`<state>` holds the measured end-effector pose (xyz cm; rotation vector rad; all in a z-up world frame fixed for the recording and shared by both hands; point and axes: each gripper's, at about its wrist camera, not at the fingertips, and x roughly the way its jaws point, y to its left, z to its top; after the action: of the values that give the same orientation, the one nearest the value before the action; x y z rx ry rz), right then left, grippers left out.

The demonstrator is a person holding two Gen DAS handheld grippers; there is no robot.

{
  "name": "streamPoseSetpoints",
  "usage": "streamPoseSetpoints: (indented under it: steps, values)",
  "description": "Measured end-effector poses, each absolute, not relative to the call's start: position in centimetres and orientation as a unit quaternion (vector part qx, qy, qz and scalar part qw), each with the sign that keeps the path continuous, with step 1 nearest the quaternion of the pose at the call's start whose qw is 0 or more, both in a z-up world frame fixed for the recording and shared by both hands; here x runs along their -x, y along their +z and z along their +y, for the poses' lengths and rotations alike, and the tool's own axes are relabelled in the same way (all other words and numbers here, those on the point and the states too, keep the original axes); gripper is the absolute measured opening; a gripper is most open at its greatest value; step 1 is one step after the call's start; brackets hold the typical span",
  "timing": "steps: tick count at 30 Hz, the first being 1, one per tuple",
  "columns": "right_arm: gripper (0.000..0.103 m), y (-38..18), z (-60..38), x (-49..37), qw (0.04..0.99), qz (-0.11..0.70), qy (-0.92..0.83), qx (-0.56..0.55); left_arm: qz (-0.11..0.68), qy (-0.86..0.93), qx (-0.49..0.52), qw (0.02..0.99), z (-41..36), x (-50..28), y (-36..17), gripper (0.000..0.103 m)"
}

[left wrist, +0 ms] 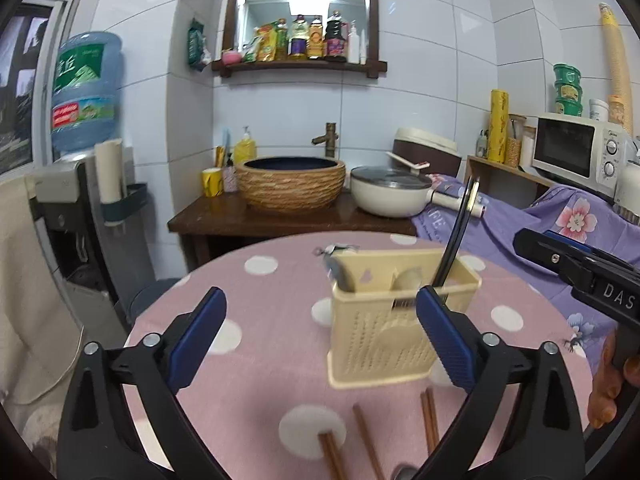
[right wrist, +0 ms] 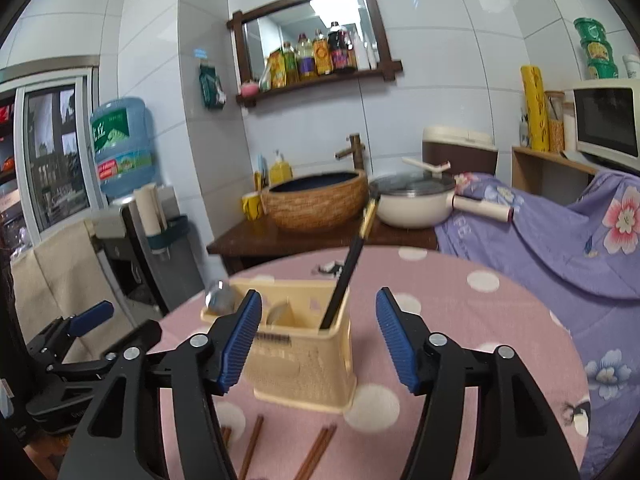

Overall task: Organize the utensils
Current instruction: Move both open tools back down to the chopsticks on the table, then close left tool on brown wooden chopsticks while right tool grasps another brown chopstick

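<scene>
Each black tool has ribbed blue pads and silver screws.

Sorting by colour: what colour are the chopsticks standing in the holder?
Black chopsticks, gold band near the top; right wrist view.

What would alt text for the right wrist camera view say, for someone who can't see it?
A cream utensil holder stands on a pink polka-dot table, holding black chopsticks and spoons, framed by the right gripper with its blue-padded fingers open. Brown chopsticks lie on the table in front.
</scene>
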<state>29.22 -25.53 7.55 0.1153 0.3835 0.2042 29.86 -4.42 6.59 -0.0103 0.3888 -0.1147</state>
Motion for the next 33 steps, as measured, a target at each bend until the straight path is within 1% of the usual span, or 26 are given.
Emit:
streamPoseSetpoints:
  steps: [9, 17, 19, 20, 24, 27, 33]
  values:
    - [0.061, 0.8, -24.7, -27.2, 0.947, 0.3, 0.102, -0.058, 0.28, -0.043, 0.007, 0.959, -3.1, -25.5, -0.5, 0.096]
    - [0.061, -4.1, -24.6, -26.5, 0.921, 0.372, 0.085, -0.074, 0.348, -0.034, 0.036, 0.936, -1.2, -24.7, -5.3, 0.096]
    - [0.061, -5.1, -24.0, -26.7, 0.914, 0.391, 0.087, -0.068, 0.353, -0.036, 0.036, 0.934, -1.2, -24.6, -5.8, 0.09]
    - [0.06, -5.5, -23.7, -26.7, 0.911, 0.398, 0.086, -0.063, 0.355, -0.036, 0.033, 0.933, -1.2, -24.6, -5.9, 0.085]
    - [0.056, -6.8, -22.5, -27.1, 0.903, 0.419, 0.083, -0.05, 0.37, -0.047, 0.03, 0.927, -1.6, -24.8, -6.6, 0.075]
    - [0.052, -7.7, -21.9, -27.2, 0.899, 0.429, 0.077, -0.039, 0.379, -0.052, 0.024, 0.923, -2.1, -25.1, -7.1, 0.07]
    - [0.051, -7.9, -21.3, -27.2, 0.9, 0.431, 0.06, -0.012, 0.395, -0.059, 0.012, 0.917, -3.1, -25.6, -8.1, 0.065]
